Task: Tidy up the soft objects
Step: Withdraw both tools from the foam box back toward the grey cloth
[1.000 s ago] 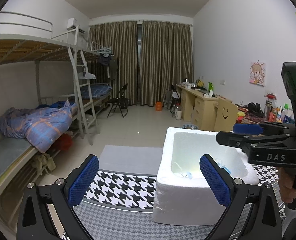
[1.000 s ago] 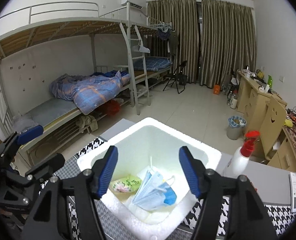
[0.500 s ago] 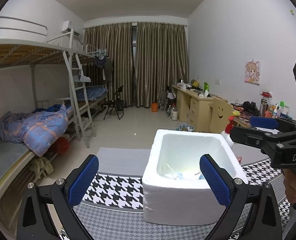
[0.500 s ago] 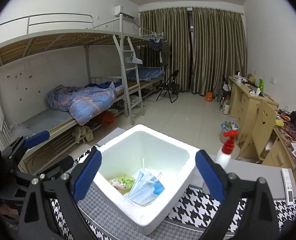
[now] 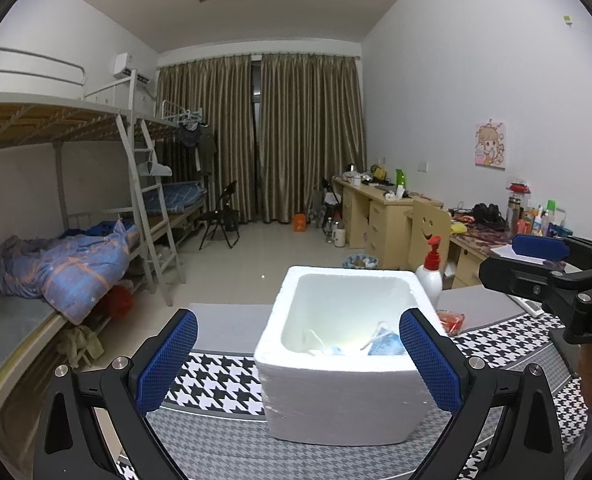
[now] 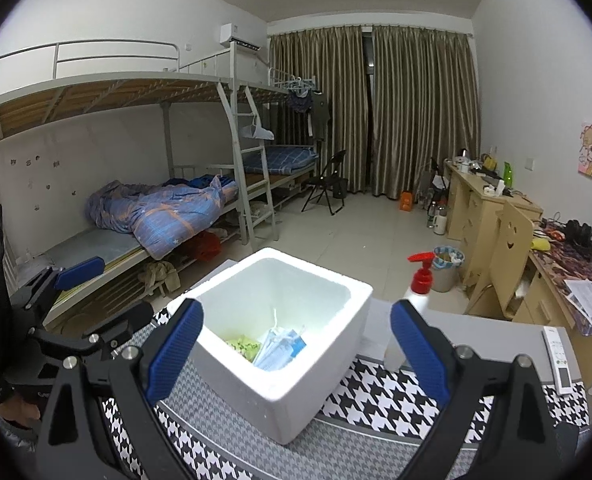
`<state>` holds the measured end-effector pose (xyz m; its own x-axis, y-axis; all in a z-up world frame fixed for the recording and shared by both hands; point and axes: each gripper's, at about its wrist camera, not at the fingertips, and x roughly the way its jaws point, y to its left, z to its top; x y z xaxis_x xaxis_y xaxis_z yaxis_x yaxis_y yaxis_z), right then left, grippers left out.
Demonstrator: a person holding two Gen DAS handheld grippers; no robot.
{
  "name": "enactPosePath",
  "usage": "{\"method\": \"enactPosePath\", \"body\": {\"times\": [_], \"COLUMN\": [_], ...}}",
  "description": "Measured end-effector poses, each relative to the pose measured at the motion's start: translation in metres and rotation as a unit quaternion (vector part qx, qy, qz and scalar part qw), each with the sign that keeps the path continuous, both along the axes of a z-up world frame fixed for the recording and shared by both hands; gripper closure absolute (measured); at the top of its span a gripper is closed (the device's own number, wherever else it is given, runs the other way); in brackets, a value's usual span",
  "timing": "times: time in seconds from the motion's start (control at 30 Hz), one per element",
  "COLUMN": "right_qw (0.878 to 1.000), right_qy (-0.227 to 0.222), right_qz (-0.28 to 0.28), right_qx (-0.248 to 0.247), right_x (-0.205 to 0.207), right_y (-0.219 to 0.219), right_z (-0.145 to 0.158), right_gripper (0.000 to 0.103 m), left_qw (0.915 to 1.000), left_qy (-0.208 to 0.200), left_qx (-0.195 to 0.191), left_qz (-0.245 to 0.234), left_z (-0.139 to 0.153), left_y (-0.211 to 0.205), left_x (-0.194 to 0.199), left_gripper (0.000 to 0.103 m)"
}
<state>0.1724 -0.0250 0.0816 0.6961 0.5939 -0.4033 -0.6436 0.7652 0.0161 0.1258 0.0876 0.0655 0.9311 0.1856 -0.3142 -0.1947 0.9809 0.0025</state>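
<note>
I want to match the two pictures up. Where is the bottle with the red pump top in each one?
Left wrist view: the bottle stands right of centre, just behind the far right corner of the white foam box.
Right wrist view: the bottle is right of centre, beside the box's right side, partly hidden by the right gripper's finger.
Shared landmark: the white foam box with blue face masks inside.

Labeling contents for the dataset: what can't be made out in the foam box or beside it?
- Foam box floor: left wrist view, near wall hides it.
- Green packet: right wrist view, print too small; masks overlap it.
- Spray bottle base: right gripper finger covers it.
- Red item: left wrist view, box corner cuts it off.
</note>
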Motion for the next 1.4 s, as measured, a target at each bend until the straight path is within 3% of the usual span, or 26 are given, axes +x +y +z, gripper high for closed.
{"method": "enactPosePath", "body": {"times": [0.97, 1.4], "right_qw": [0.999, 0.997], "right_qy": [-0.037, -0.039], "right_qz": [-0.025, -0.054], "right_qx": [0.018, 0.030], "right_x": [-0.046, -0.065], "right_y": [-0.045, -0.072], "right_z": [0.011, 0.008], "right_gripper": [0.006, 0.006], "left_qw": [0.9989, 0.9970], "left_qy": [-0.025, -0.031], "left_qx": [0.020, 0.001], "left_qz": [-0.035, -0.071], "left_z": [0.017, 0.018], "left_y": [-0.042, -0.058], "left_x": [-0.028, -0.041], "left_gripper": [0.001, 0.001]}}
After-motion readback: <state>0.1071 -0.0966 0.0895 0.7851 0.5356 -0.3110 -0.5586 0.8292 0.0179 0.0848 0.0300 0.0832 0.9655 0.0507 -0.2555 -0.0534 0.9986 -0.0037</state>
